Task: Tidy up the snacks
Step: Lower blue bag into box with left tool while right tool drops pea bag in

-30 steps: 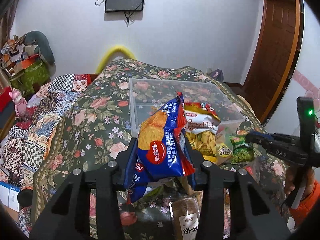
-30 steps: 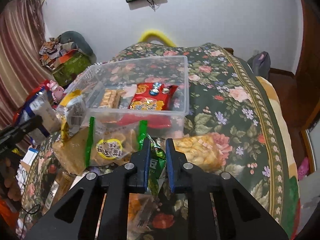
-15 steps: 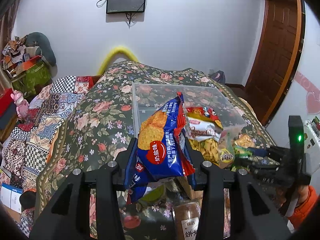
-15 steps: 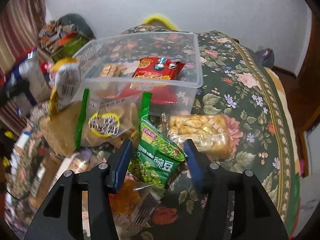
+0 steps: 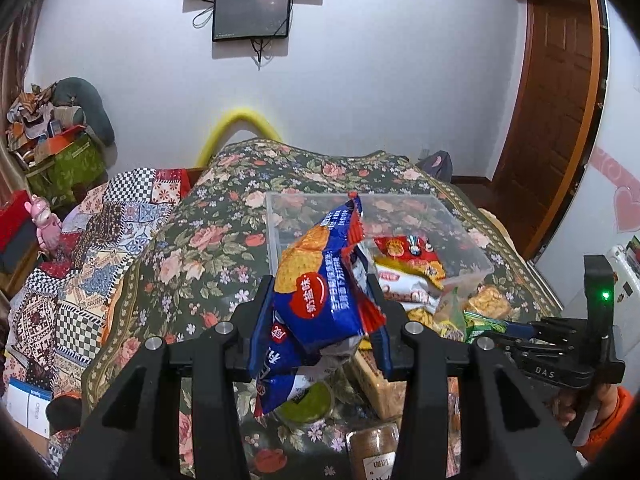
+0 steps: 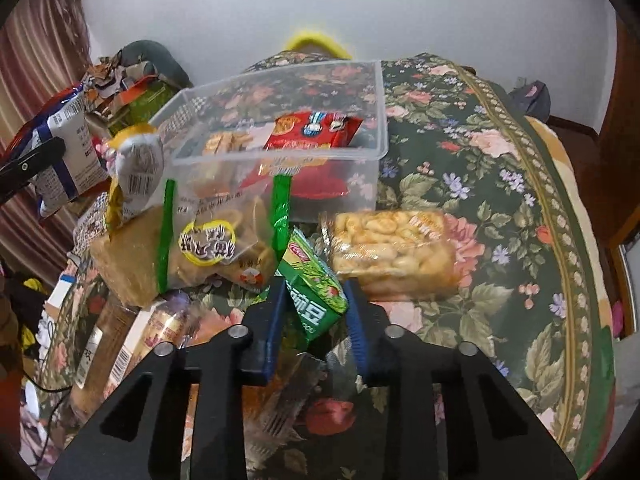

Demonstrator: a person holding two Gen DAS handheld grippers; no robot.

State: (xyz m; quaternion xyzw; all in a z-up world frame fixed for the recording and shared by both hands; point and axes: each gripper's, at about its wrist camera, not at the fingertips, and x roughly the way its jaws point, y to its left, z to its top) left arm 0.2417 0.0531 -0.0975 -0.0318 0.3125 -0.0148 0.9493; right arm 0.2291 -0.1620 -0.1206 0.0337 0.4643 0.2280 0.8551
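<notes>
Pea packet [image 6: 316,284], green, lies tilted between the spread fingers of the right gripper [image 6: 316,312], not yet pinched, near the clear bin [image 6: 376,148] straight ahead. Left gripper [image 5: 320,320] pinches the blue cracker bag [image 5: 320,300] upright, short of that bin.

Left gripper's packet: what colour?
Blue packet with red edges and a red badge; clearest in the left wrist view.
</notes>
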